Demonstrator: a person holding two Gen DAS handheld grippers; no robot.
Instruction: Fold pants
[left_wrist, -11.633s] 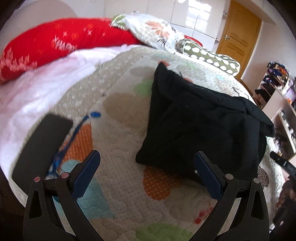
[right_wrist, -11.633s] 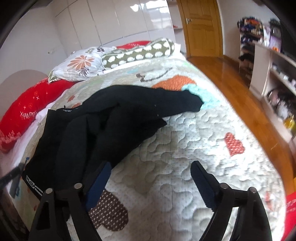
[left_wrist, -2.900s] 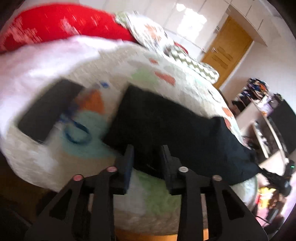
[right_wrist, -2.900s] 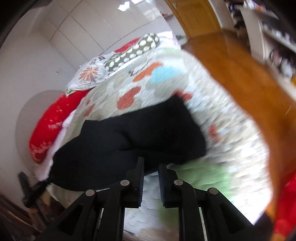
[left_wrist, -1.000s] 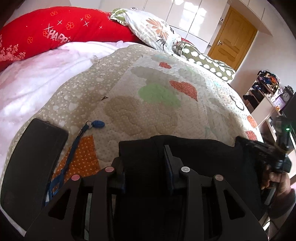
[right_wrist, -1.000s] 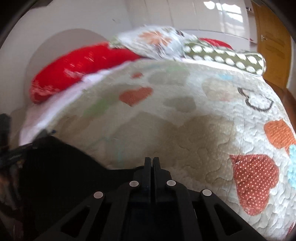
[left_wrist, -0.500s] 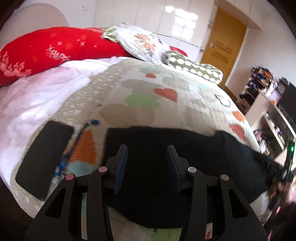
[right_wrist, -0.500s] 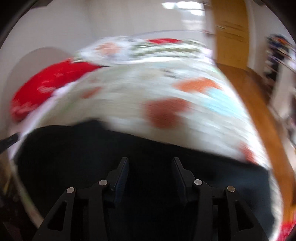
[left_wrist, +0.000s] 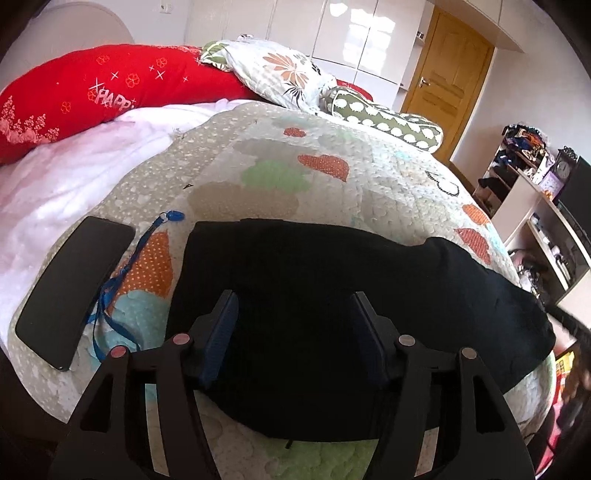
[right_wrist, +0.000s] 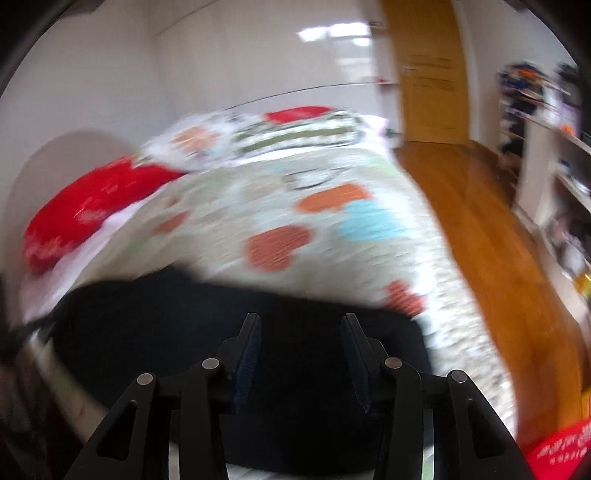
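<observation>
Black pants lie flat on puffy quilt.

L gripper: matte black plastic, two long arms splaying out to 7 and 5 o'clock w/ slotted triangular cut-outs. Fingers carry blue ribbed pads on the inner faces, black backing outside. Four round pivot pins across the linkage; the two at 9 o'clock side look pinkish-red, the two at 3 o'clock side dull grey.

R gripper: same black build, same cut-outs low at 7 and 5 o'clock. Fingers thin, edge-on, w/ blue ribbed pad strips inside. Four silver-grey round pins in a row. Frame blurred, finer markings unreadable. No skin or sleeve clearly visible.
</observation>
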